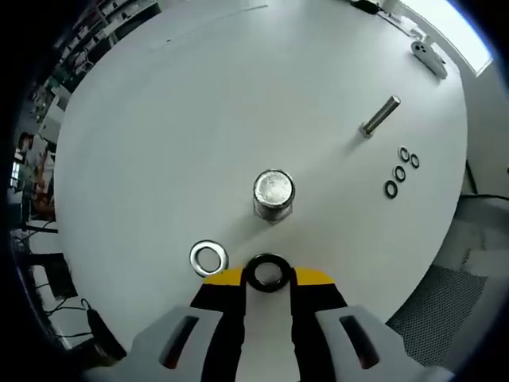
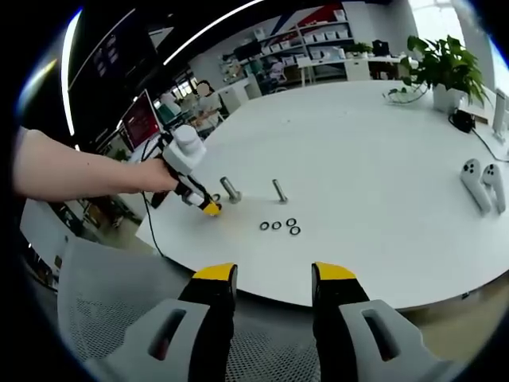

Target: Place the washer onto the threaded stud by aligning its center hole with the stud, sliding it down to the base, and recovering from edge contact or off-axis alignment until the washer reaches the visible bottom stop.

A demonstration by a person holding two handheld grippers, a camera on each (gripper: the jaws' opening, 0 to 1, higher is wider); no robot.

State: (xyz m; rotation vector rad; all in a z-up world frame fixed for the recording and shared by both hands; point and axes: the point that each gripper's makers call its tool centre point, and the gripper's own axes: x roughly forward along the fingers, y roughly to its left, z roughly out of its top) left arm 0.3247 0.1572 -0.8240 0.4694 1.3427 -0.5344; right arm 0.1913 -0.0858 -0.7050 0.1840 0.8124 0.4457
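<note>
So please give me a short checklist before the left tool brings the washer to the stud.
1. Washer held in left tool: ok, between the yellow tips.
2. Washer hole over upright stud: not ok, washer sits short of it.
3. Path to stud free: ok; silver washer lies beside.
4. Washer level: cannot tell.
5. Right tool away from work: ok, open, off the table.

Nothing readable is showing in either view. The far shelves (image 2: 318,36) and the red screen (image 2: 140,119) at the left are perhaps carrying print, but it is blurring out.
</note>
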